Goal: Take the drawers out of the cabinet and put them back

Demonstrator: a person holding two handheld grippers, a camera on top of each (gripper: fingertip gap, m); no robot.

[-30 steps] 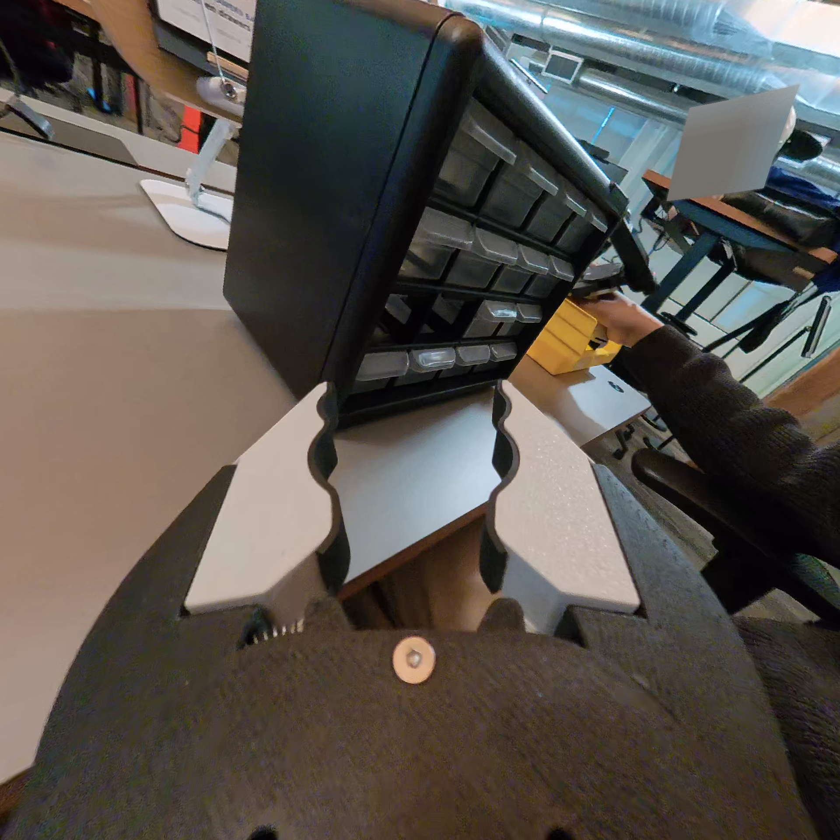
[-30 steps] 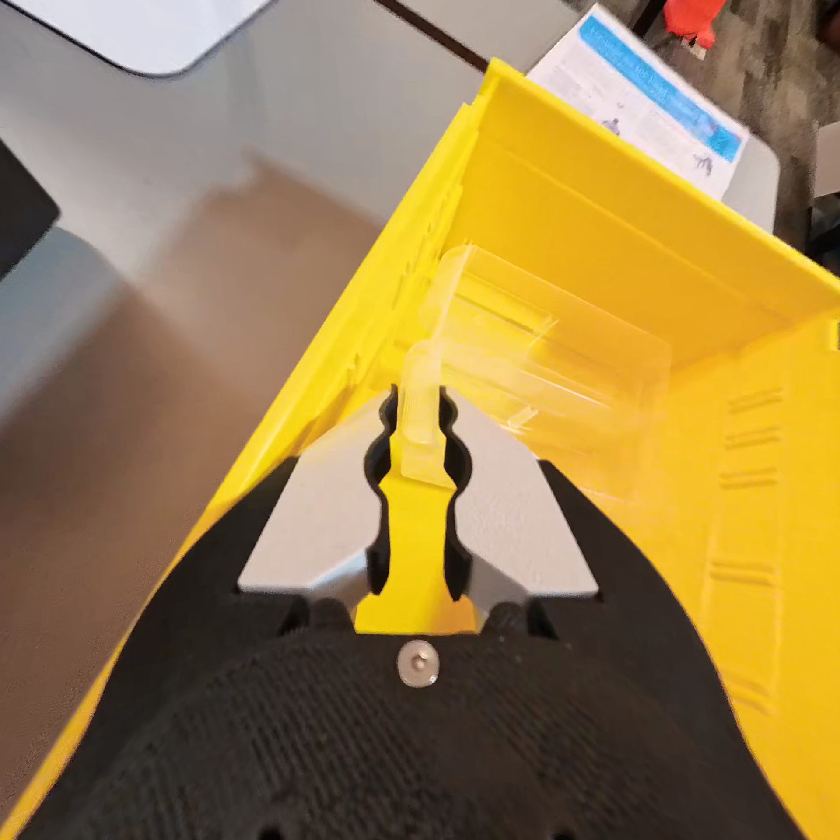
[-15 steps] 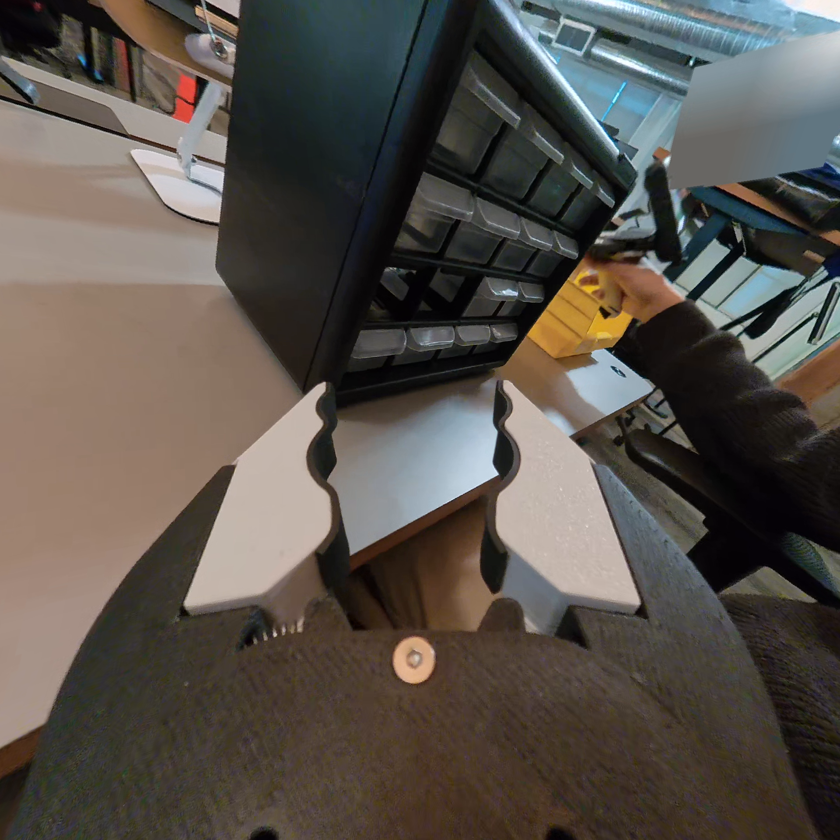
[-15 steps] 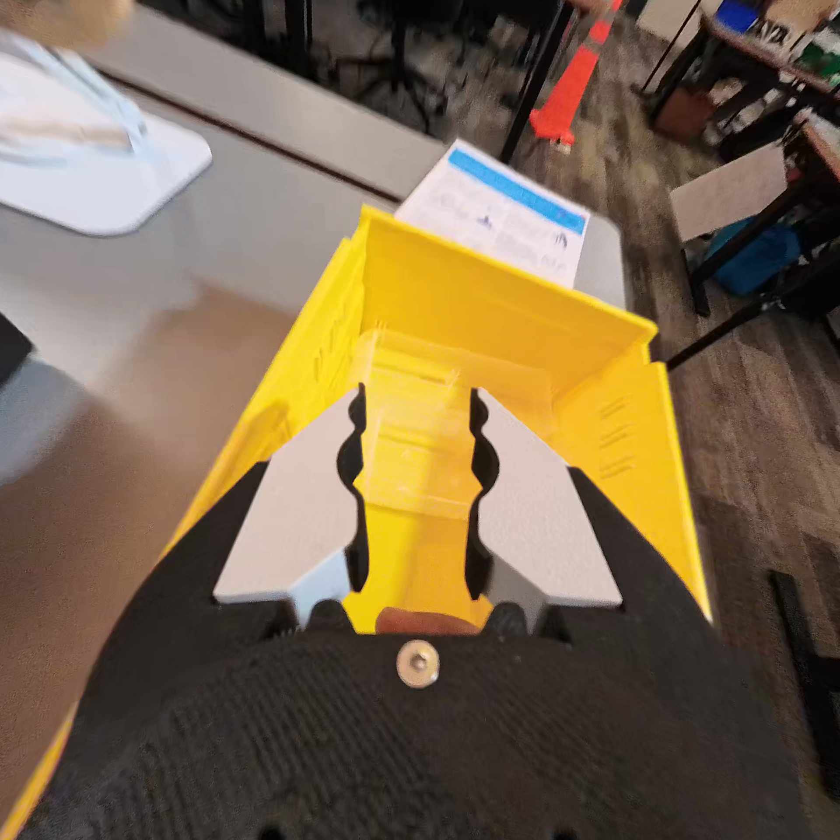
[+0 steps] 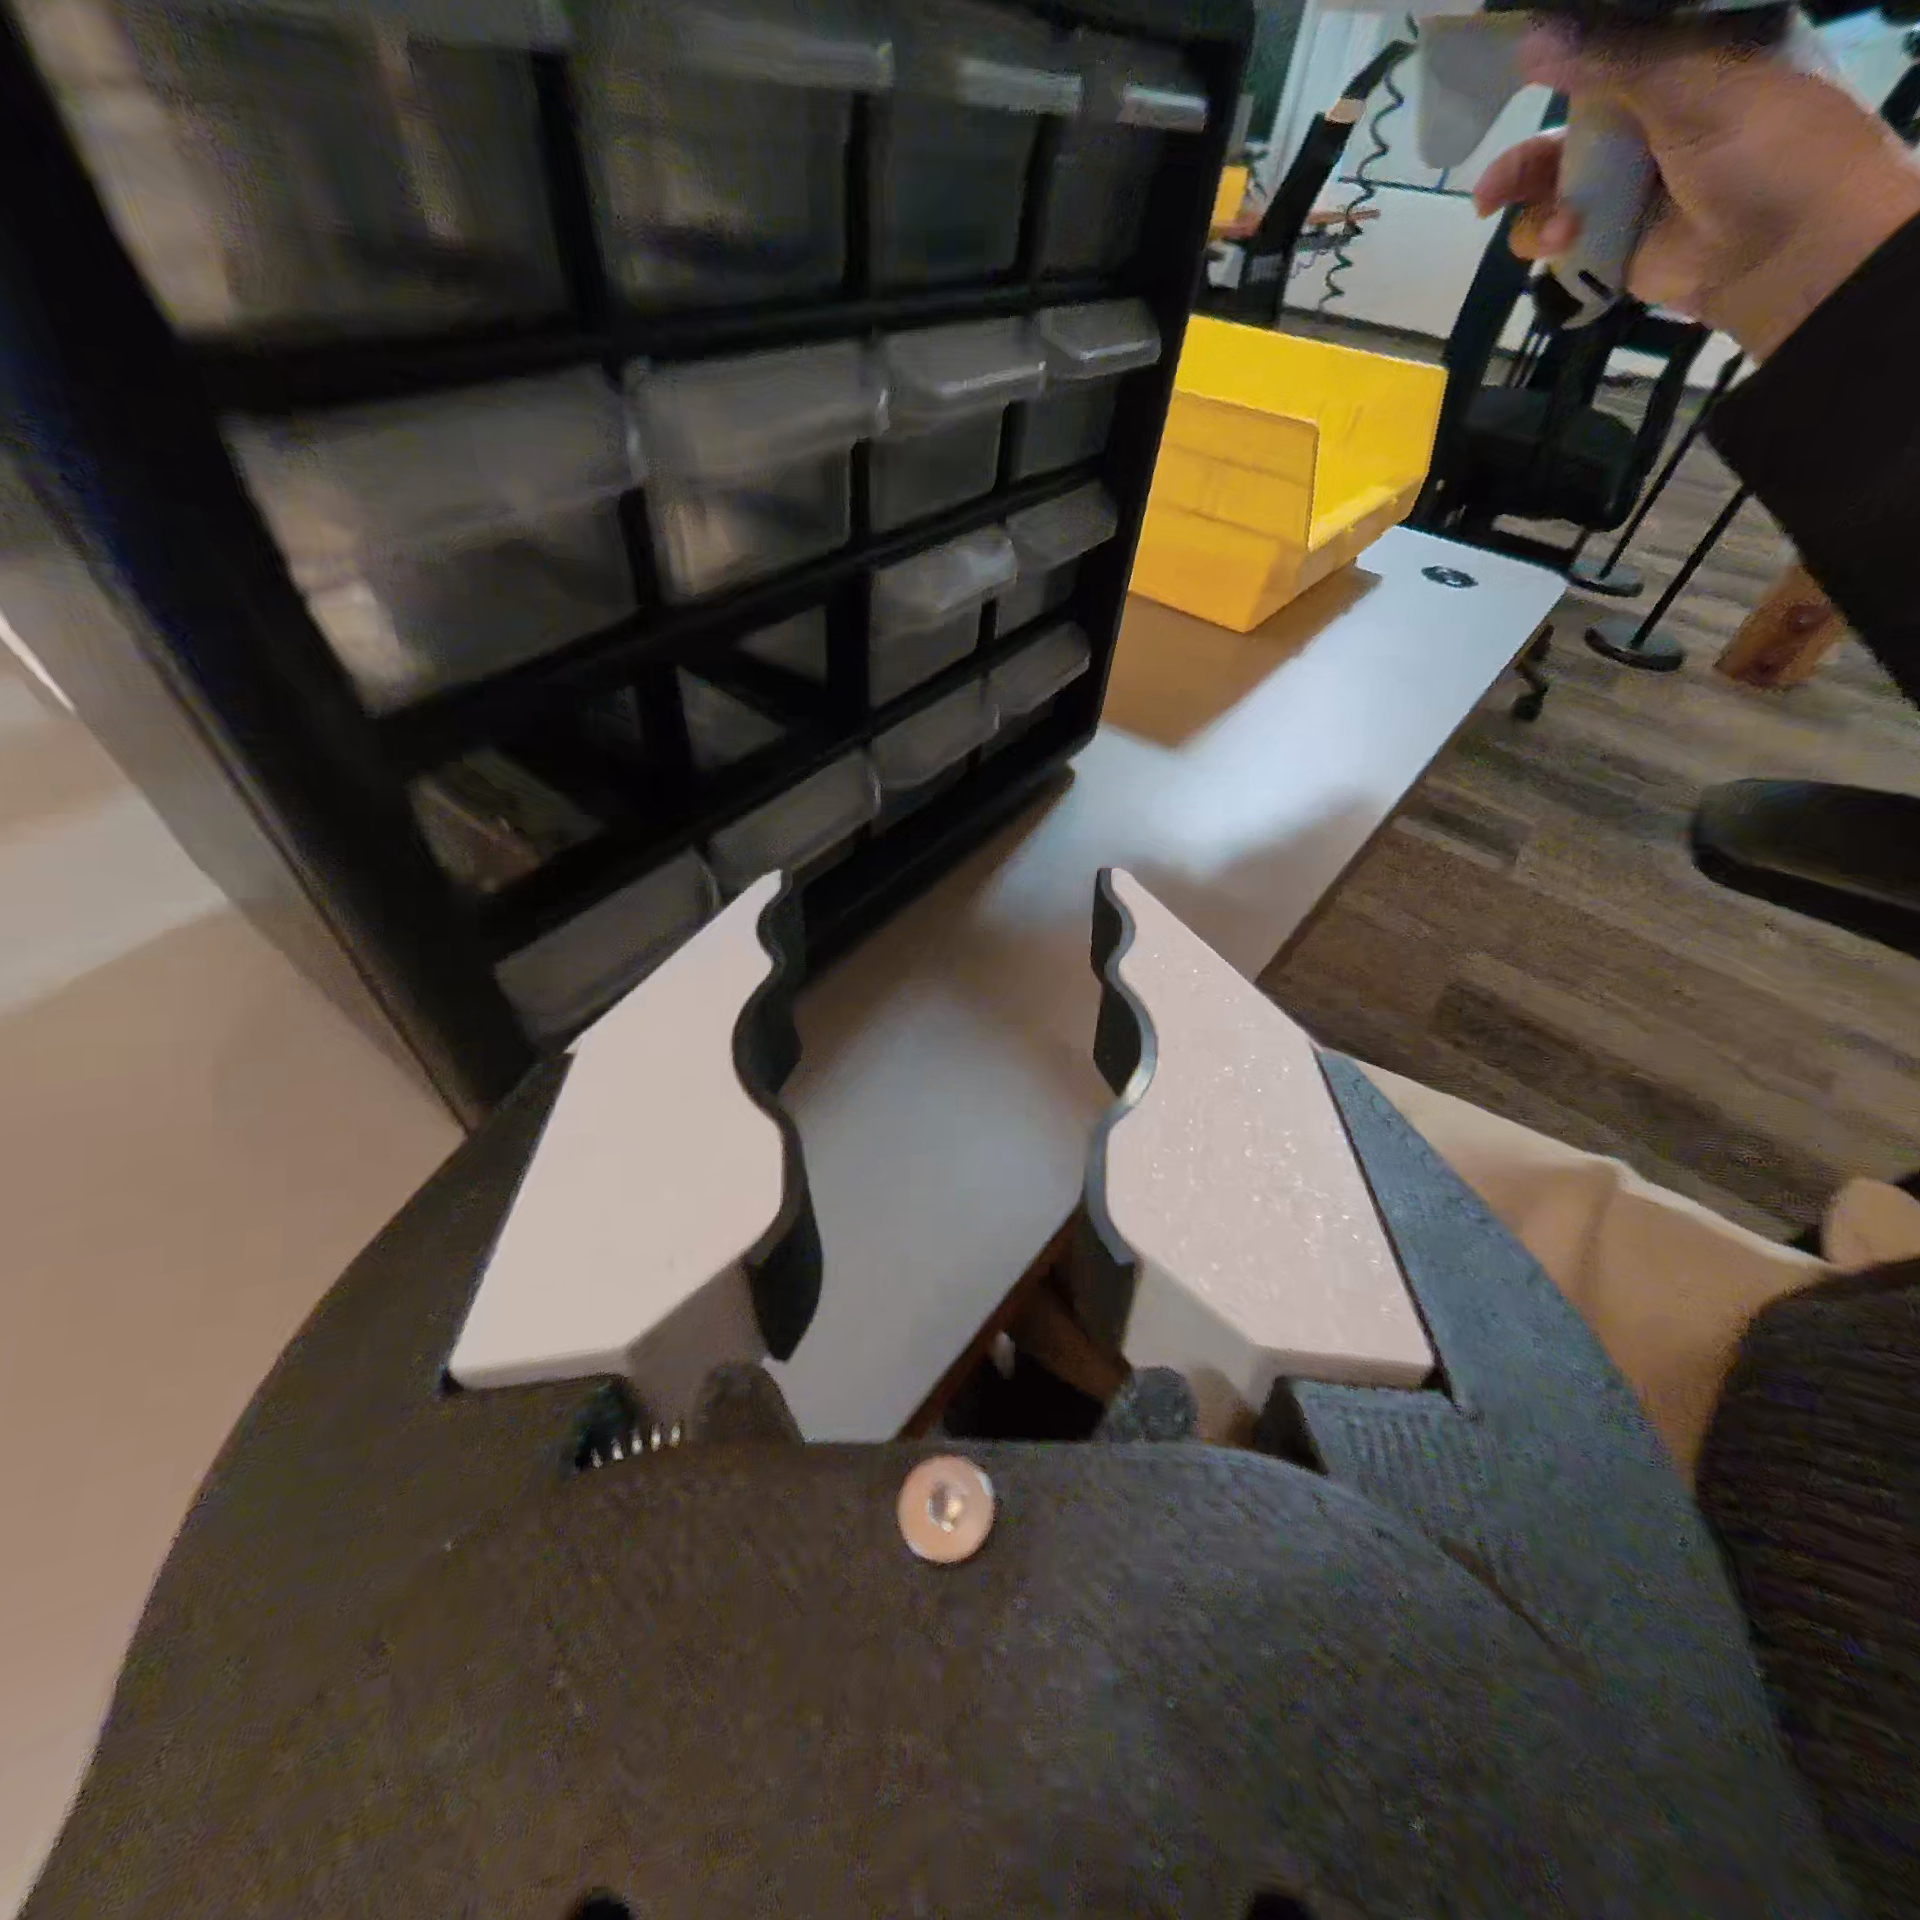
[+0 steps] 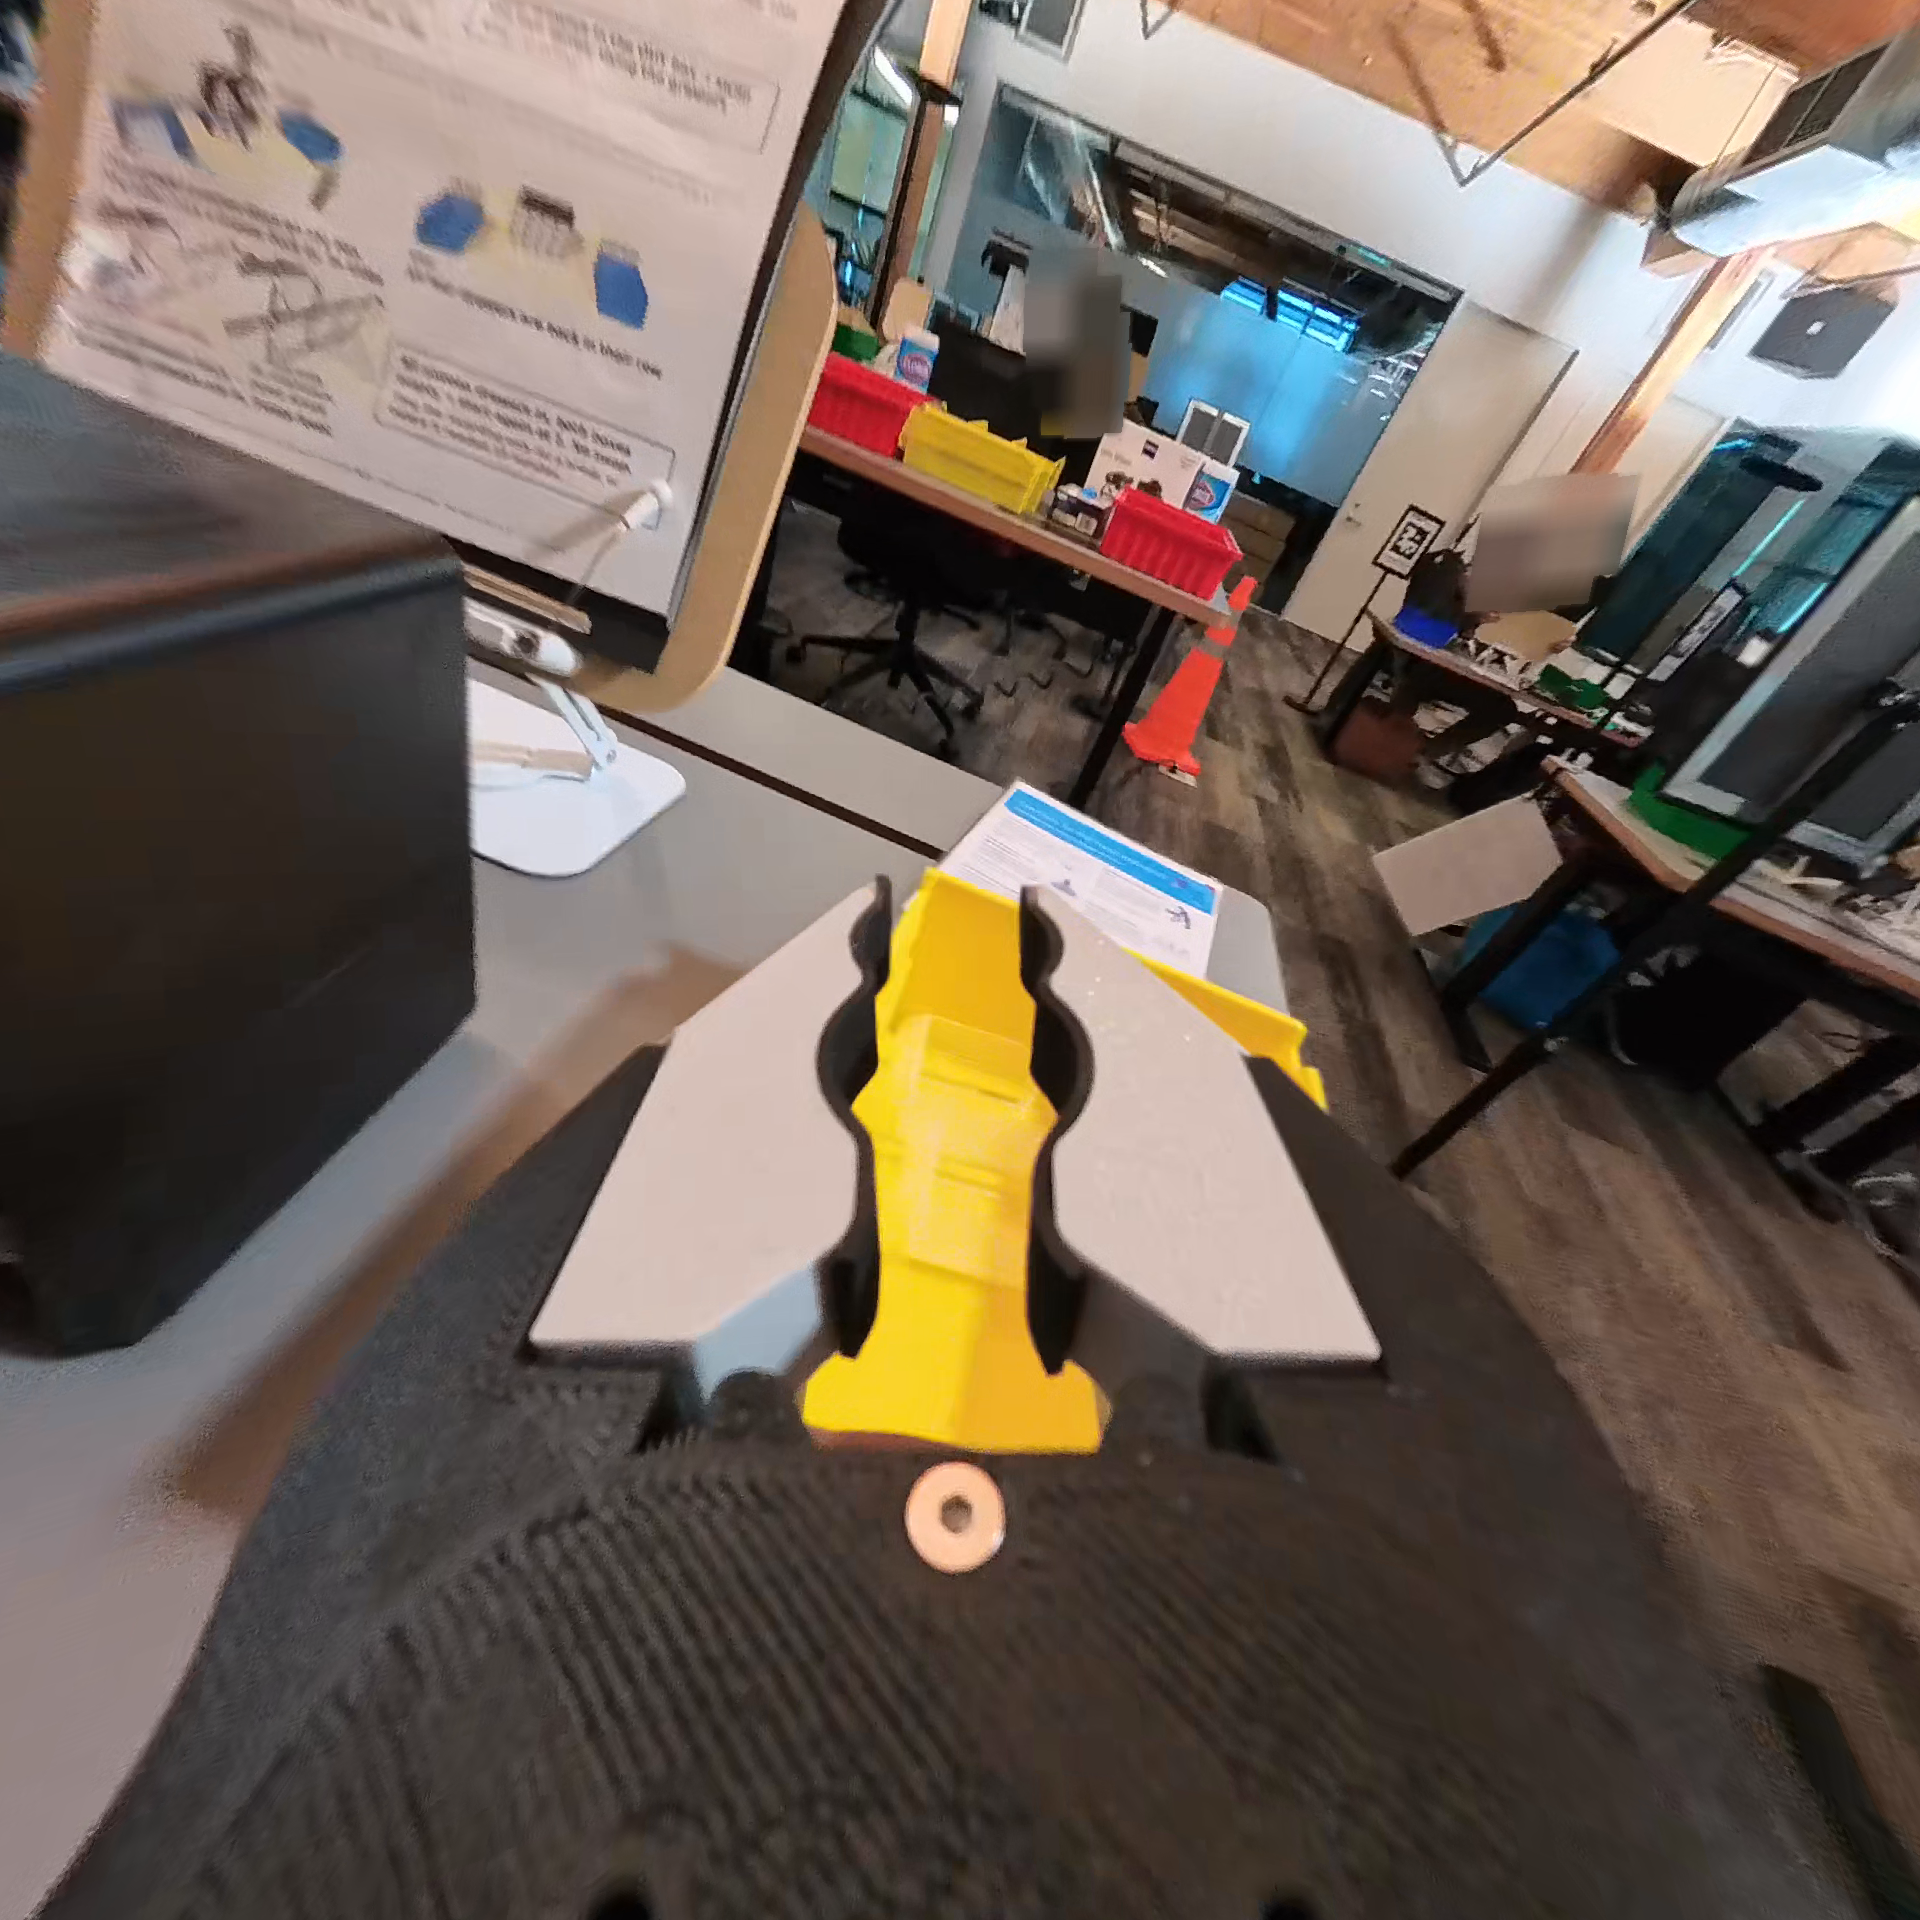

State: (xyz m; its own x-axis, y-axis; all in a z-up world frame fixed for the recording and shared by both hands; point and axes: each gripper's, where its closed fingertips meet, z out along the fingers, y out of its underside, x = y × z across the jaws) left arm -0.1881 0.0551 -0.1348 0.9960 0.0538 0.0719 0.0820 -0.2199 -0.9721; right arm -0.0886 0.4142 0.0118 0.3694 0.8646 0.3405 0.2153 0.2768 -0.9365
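The black cabinet (image 5: 582,644) stands on the table, with rows of clear drawers (image 5: 748,468). Some slots in its third row (image 5: 748,686) look empty. My left gripper (image 5: 942,883) is open and empty, low in front of the cabinet's bottom row, close to it. My right gripper (image 6: 953,894) is open and empty, raised above the yellow bin (image 6: 1236,1013). A clear drawer (image 6: 961,1060) lies inside the bin, seen between my fingers. The cabinet's black side (image 6: 229,935) is to the left in the right wrist view. The bin also shows in the left wrist view (image 5: 1299,468).
A printed sheet (image 6: 1101,883) lies beyond the bin near the table's end. A white stand base (image 6: 561,810) and a poster board (image 6: 416,260) are behind the cabinet. The table's front edge (image 5: 1351,873) runs right of my left gripper. A hand (image 5: 1662,187) is at the upper right.
My right gripper let go of the clear drawer in the yellow bin, opened, and pulled up and back. My left gripper moved closer to the cabinet's front, toward the bottom drawers.
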